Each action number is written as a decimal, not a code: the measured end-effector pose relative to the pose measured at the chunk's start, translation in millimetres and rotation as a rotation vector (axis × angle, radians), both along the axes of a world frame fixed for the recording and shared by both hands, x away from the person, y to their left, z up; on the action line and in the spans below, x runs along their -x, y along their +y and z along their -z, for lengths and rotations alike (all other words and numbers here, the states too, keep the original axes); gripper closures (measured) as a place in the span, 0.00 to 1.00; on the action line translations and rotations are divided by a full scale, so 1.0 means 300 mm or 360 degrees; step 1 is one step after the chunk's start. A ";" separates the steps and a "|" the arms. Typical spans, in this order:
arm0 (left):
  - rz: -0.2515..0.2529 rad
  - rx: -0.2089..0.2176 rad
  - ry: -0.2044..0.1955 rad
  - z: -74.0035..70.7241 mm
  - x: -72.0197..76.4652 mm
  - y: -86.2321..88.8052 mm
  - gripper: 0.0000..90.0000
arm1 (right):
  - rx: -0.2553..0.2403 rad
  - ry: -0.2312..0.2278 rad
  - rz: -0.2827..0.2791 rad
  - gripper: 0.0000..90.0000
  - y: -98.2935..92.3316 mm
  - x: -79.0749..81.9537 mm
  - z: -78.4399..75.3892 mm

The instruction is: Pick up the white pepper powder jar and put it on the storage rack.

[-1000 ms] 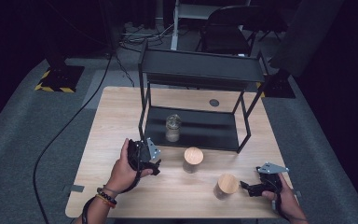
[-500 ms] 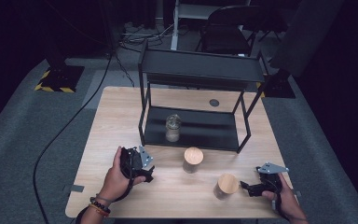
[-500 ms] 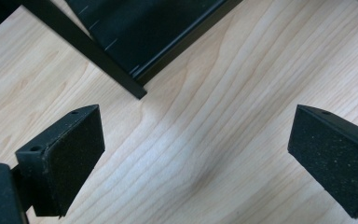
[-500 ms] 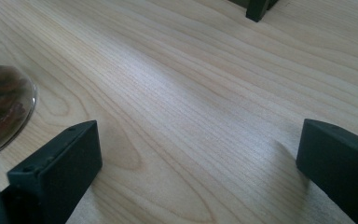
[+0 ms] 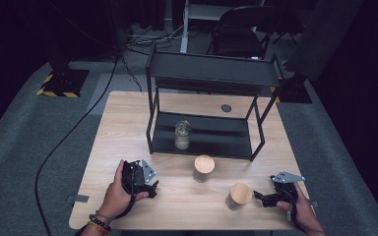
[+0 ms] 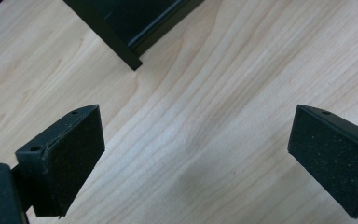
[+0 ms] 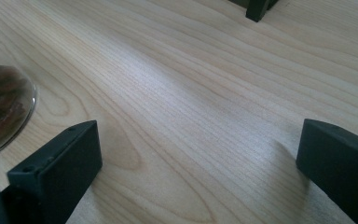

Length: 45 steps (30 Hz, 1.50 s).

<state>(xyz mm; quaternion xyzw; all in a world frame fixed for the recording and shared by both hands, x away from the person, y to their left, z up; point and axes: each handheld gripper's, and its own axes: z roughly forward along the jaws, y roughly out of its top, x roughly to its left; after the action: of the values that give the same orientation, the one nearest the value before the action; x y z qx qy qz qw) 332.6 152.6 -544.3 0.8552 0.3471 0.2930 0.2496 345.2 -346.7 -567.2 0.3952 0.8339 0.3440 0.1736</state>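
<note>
High view: a light wooden table (image 5: 128, 128) is seen from above, with one black two-tier metal rack (image 5: 211, 73) set toward its far side. Three jars can be counted. One clear glass jar (image 5: 182, 134) stands on the rack's lower shelf; two wooden-lidded jars stand on the table in front of the rack, one near the middle (image 5: 204, 168) and one closer to the right hand (image 5: 238, 195). Two grippers are held low over the near edge: the left gripper (image 5: 145, 186) and the right gripper (image 5: 265, 197), the latter just beside the nearer jar.

Left gripper view: both black jaws are spread wide above bare wood, nothing held between them. A corner of the rack (image 6: 133, 44) is seen ahead.

Right gripper view: the jaws are likewise spread wide and empty. A rounded glass edge (image 7: 7, 116) is seen at the left, beside the left jaw.
</note>
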 end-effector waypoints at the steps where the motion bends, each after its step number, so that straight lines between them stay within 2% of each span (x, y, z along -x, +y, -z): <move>1: 0.0002 -0.0003 0.0000 0.004 0.002 0.004 0.04 | 0.0000 0.0000 0.0000 0.00 0.000 0.000 0.000; 3: -0.0011 0.0020 0.0001 0.010 0.005 0.012 0.04 | 0.0000 0.0000 0.0000 0.00 0.000 0.000 0.000; 6: -0.0015 0.0007 0.0009 0.019 0.009 0.022 0.03 | 0.0000 0.0000 0.0000 0.00 0.000 0.000 0.000; 10: -0.0020 0.0052 0.0021 0.026 0.016 0.041 0.03 | 0.0000 0.0000 0.0000 0.00 0.000 0.000 0.000; 15: -0.0027 0.0058 0.0055 0.045 0.026 0.054 0.03 | 0.0000 0.0000 0.0000 0.00 0.000 0.000 0.000; 26: -0.0066 0.0224 0.0112 0.065 0.048 0.101 0.03 | 0.0000 -0.0001 0.0000 0.00 0.000 0.000 0.000; 31: -0.0079 0.0314 0.0170 0.074 0.049 0.132 0.02 | 0.0000 0.0000 0.0000 0.00 0.000 0.001 0.000; 37: -0.0085 0.0365 0.0203 0.079 0.051 0.148 0.02 | 0.0000 0.0000 -0.0001 0.00 0.000 0.001 0.000; 41: -0.0091 0.0447 0.0252 0.089 0.051 0.168 0.02 | 0.0000 0.0000 -0.0001 0.00 0.000 0.001 0.000; 42: -0.0094 0.0471 0.0282 0.090 0.047 0.173 0.02 | 0.0000 0.0000 -0.0001 0.00 0.000 0.001 0.000; 45: -0.0090 0.0466 0.0293 0.091 0.044 0.179 0.00 | 0.0000 0.0000 -0.0001 0.00 0.000 0.001 0.000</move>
<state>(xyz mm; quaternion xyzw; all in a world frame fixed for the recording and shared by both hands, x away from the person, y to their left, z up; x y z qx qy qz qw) 319.6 206.4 -571.7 0.8227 0.4315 0.1668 0.3304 344.9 -346.8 -567.2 0.3949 0.8340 0.3440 0.1735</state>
